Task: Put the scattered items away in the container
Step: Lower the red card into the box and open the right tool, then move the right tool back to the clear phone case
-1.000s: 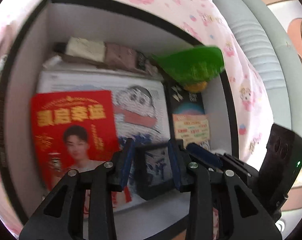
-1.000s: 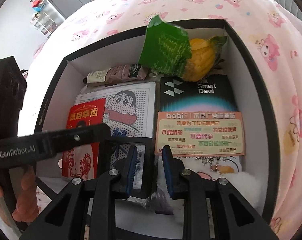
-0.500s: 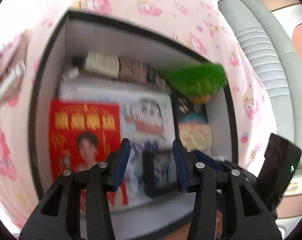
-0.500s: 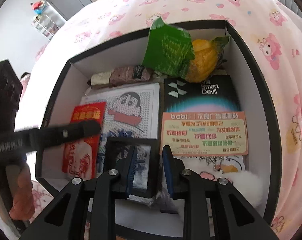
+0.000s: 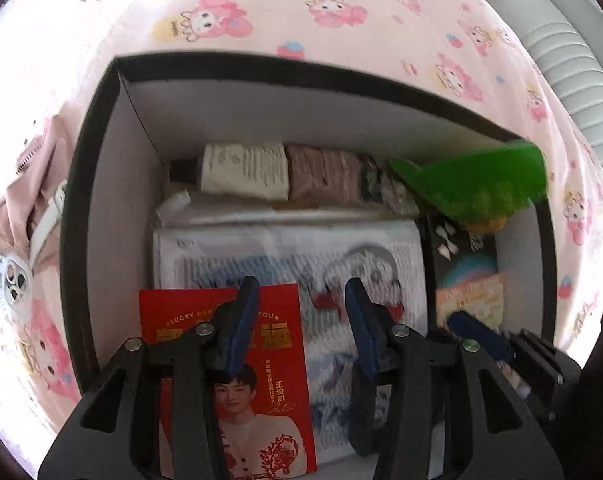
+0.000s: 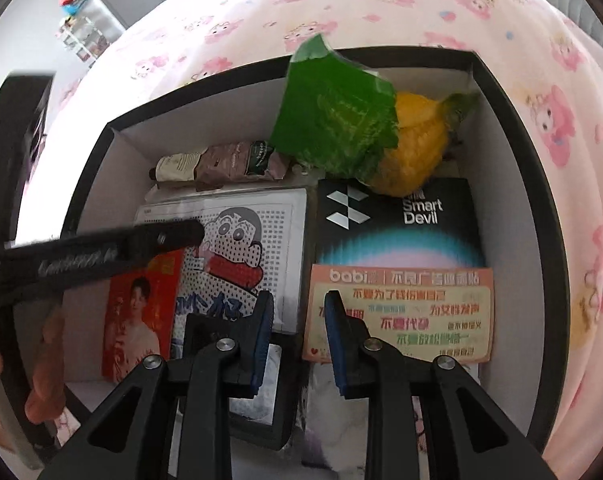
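A black box (image 5: 101, 128) with white inner walls (image 6: 113, 168) sits on a pink bedsheet and holds several items. A red card (image 5: 269, 392) lies at its left over a cartoon bead board (image 6: 245, 236). A black Smart Devil box (image 6: 401, 216), a babi sticker sheet (image 6: 401, 312), a green snack bag (image 6: 333, 108), a yellow fruit (image 6: 413, 160) and a brown tube (image 5: 285, 176) lie inside. My left gripper (image 5: 301, 320) is open and empty above the red card. My right gripper (image 6: 297, 336) is open and empty above a black picture frame (image 6: 261, 408).
The pink patterned bedsheet (image 5: 301, 20) surrounds the box. A grey padded headboard (image 5: 561, 60) stands at the right in the left wrist view. A pink cloth with a white strap (image 5: 33, 208) lies left of the box. White fluff (image 6: 333, 432) lies at the box's near side.
My left gripper has moved left and lower over the red card. My right gripper has opened a little wider and dropped slightly toward the picture frame.
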Demonstrator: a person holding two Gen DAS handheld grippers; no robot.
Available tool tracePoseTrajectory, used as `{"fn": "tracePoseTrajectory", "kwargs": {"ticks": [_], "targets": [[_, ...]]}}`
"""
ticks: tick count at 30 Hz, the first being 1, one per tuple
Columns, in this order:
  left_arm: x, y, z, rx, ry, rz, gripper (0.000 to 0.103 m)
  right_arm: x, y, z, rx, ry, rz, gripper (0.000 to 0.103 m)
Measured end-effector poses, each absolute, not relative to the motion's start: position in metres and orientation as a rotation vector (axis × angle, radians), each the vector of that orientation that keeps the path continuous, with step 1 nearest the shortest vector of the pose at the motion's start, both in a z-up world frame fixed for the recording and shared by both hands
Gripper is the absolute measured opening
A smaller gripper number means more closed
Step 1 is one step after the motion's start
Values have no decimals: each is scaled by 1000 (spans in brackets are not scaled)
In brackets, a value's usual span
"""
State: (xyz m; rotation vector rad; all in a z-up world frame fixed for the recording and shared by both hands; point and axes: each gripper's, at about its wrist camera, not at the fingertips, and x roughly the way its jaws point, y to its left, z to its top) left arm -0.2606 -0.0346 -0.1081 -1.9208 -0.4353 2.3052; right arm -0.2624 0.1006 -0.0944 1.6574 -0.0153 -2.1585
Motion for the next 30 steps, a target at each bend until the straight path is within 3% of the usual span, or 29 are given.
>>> {"fn": "tracePoseTrajectory", "kwargs": {"ticks": [11, 14, 21, 30], "targets": [[-177, -33, -47, -1537, -520, 2397, 45, -235, 117, -52, 1521, -66, -2276, 23], [-159, -29, -29, -1451, -505, 2428, 45, -214, 115, -33, 1432, -40, -2329, 29], [-110, -16, 0, -1362, -440, 2445, 51, -152, 127, 7, 1289, -152, -2408, 37], [-60, -44, 15, -1358, -432, 2490, 51, -102, 101, 20, 1227, -73, -2427, 38]]}}
